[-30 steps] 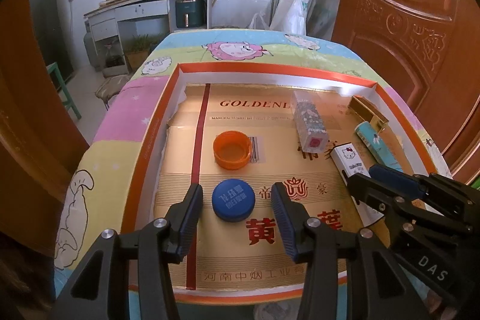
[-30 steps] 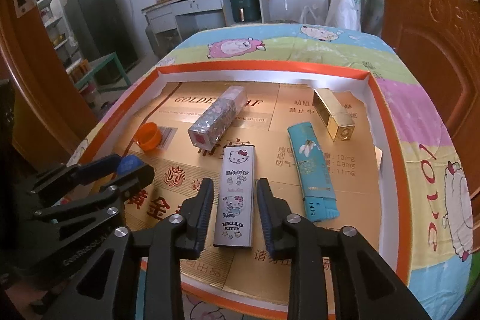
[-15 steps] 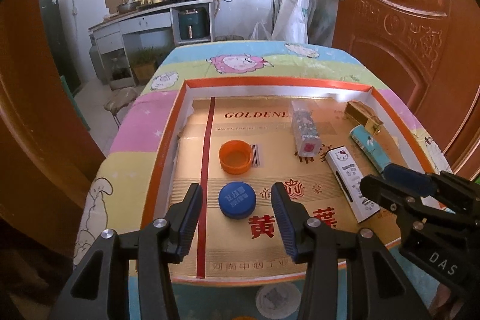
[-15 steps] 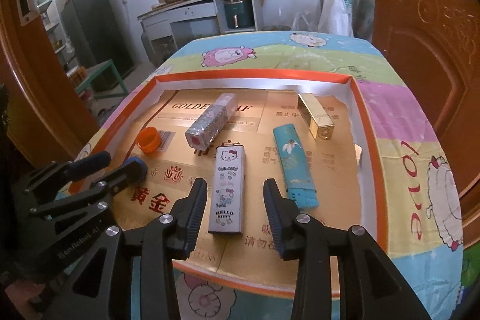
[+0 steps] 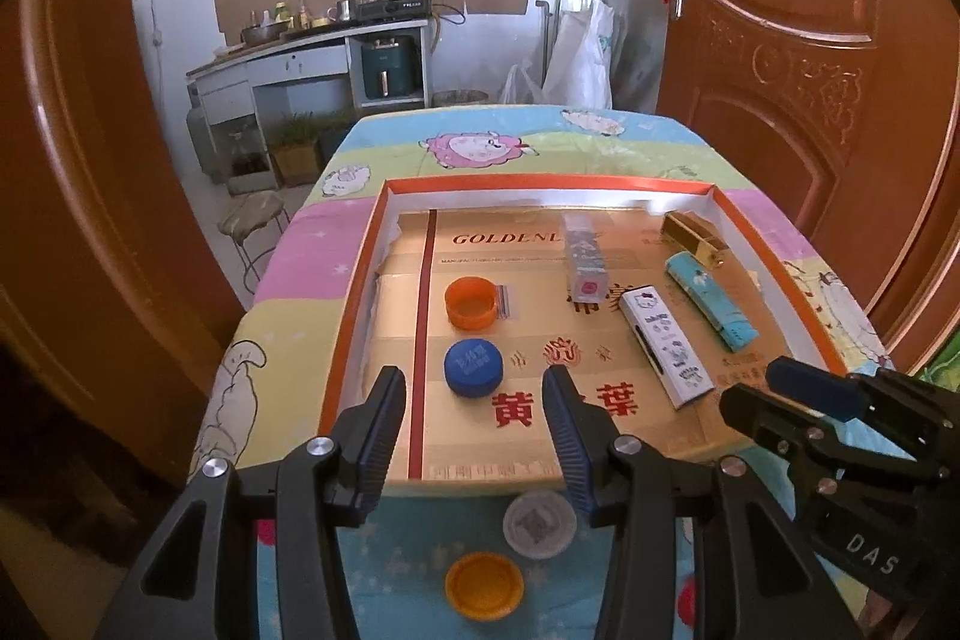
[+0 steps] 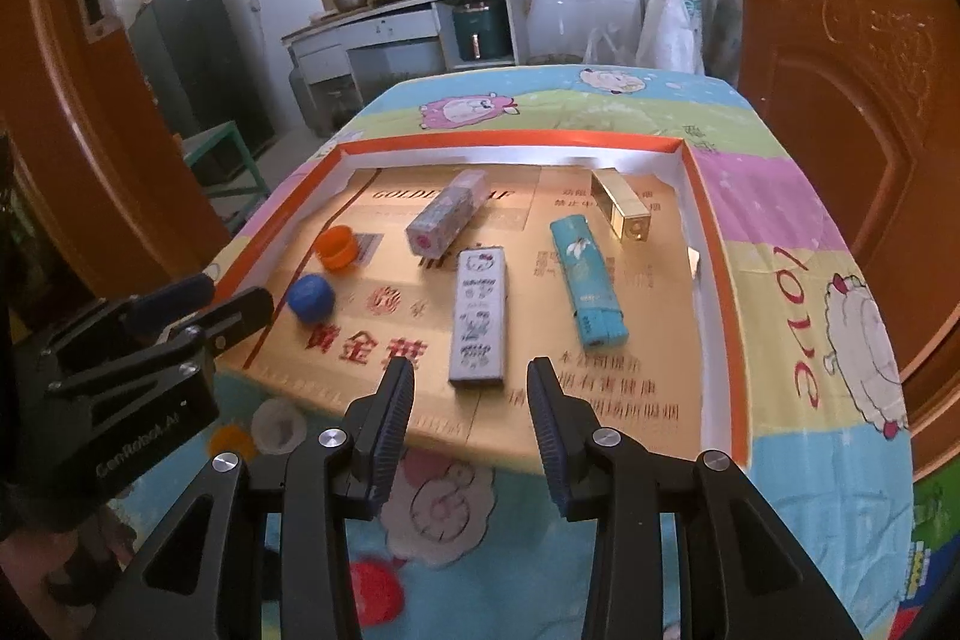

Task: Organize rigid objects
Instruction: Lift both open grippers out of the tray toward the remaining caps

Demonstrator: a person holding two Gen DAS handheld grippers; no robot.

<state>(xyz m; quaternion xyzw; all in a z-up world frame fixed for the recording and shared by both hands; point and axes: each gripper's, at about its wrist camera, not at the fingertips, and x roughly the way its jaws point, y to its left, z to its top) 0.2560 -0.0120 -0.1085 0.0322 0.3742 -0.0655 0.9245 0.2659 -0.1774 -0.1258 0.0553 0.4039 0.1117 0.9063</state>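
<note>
Caps, a yellow one (image 5: 483, 591) and a clear one (image 5: 539, 523), lie outside the orange-rimmed cardboard tray (image 5: 360, 280), just below the spread, empty left gripper (image 5: 474, 433), the nearer one.

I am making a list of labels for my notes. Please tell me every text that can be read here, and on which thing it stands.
"GOLDENL", cut off by a clear case: cardboard tray floor.
"黄" and "葉", large red characters: tray floor, near edge.
"love": tablecloth, right of the tray.
"DAS": body of the right hand-held gripper.
"GenRobot.AI", roughly: body of the left hand-held gripper.
Print on the white Hello Kitty box and the small tray print: too blurred.
</note>
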